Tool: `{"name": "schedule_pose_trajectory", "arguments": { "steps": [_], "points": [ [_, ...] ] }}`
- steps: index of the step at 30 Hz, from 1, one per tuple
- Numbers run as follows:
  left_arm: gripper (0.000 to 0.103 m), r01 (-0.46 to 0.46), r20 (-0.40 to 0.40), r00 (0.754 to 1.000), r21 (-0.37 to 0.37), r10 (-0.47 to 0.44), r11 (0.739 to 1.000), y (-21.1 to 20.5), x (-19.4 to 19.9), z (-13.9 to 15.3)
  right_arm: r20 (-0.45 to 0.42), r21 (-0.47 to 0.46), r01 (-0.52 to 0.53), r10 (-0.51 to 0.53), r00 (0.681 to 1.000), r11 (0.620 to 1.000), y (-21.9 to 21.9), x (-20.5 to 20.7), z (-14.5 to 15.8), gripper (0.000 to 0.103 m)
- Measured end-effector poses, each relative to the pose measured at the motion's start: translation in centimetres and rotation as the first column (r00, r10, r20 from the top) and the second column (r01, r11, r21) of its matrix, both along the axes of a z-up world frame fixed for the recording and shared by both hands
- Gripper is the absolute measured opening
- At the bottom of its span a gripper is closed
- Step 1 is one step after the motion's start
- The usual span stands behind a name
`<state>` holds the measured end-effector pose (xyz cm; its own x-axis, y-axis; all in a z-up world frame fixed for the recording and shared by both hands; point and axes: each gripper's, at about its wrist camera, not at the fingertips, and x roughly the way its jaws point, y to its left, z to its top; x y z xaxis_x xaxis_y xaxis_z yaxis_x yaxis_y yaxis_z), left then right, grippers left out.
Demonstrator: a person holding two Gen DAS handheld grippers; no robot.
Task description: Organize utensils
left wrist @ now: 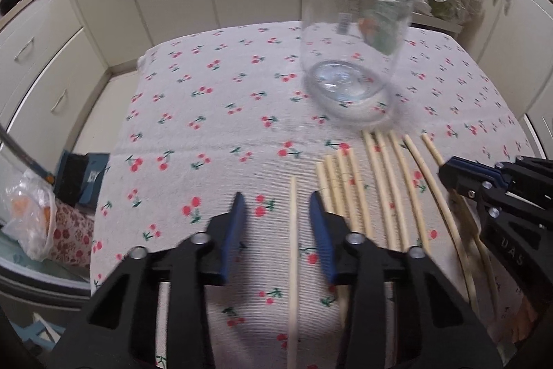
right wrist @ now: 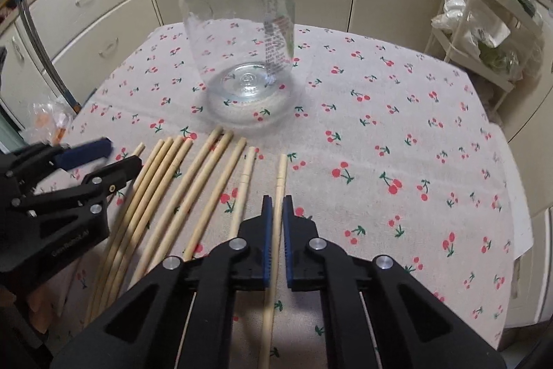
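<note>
both my grippers hang low over the near edge of the worktop [right wrist: 397, 134], which wears a cherry-print cloth. my right gripper [right wrist: 276, 206] has its fingers [right wrist: 266, 230] pressed in on the rightmost chopstick [right wrist: 280, 175], pinching it about midway along its length. my left gripper [left wrist: 276, 206] has its fingers [left wrist: 235, 223] partly spread, straddling the leftmost chopstick [left wrist: 293, 230] at the other end of the row; there is a gap on both sides of the stick, so i am not gripping it yet.

between those two lies the rest of the chopsticks [right wrist: 172, 182], a loose fan of pale sticks flat on the cloth, tips pointing to the far side. just beyond their tips stands the clear jar [right wrist: 242, 33], upright, lid off and with nothing inside.

so i judge the task barely begun: no stick is in the jar, none is lifted clear that i can see. what is left is nearly everything, taking each stick up, standing it in the jar's mouth, and returning for the others.
</note>
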<state>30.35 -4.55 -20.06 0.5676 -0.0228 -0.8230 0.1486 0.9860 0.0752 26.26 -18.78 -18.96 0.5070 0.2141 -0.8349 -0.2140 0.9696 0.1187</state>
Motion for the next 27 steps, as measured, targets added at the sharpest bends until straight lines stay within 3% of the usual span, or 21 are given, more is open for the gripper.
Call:
{"name": "schedule_pose_trajectory", "arguments": {
  "steps": [4, 8, 12, 17, 20, 27],
  "points": [
    [0.005, 0.058, -0.043, 0.997, -0.026, -0.059, 0.998, -0.5, 0.4, 0.2, -0.016, 0.067, 0.019, -0.018, 1.000, 0.998, -0.8, 0.3, -0.1, 0.007],
    [0.005, 0.071, -0.094, 0.992, -0.079, -0.079, 0.994, 0.0, 0.9, 0.7, -0.051, 0.150, 0.040, -0.033, 0.998, 0.988, -1.5, 0.5, -0.2, 0.006],
    [0.004, 0.064, -0.051, 0.996, -0.130, -0.071, 0.989, 0.7, 0.4, 3.0, -0.076, 0.232, 0.054, -0.037, 0.996, 0.971, -2.0, 0.6, 0.0, 0.006],
    [0.004, 0.074, 0.093, 0.994, -0.219, -0.055, 0.973, 0.8, 0.2, 8.8, -0.060, 0.285, 0.059, -0.044, 0.997, 0.957, -2.5, 0.3, 1.0, 0.006],
    [0.004, 0.092, 0.198, 0.980, -0.269, -0.039, 0.959, 0.4, 0.9, 12.6, -0.054, 0.319, 0.070, -0.056, 0.997, 0.945, -3.0, 0.4, 1.3, 0.006],
    [0.005, 0.132, 0.450, 0.891, -0.390, 0.064, 0.911, -0.1, 2.6, 19.9, -0.065, 0.361, 0.098, -0.080, 0.995, 0.928, -3.8, 0.8, 0.9, 0.006]
  ]
}}
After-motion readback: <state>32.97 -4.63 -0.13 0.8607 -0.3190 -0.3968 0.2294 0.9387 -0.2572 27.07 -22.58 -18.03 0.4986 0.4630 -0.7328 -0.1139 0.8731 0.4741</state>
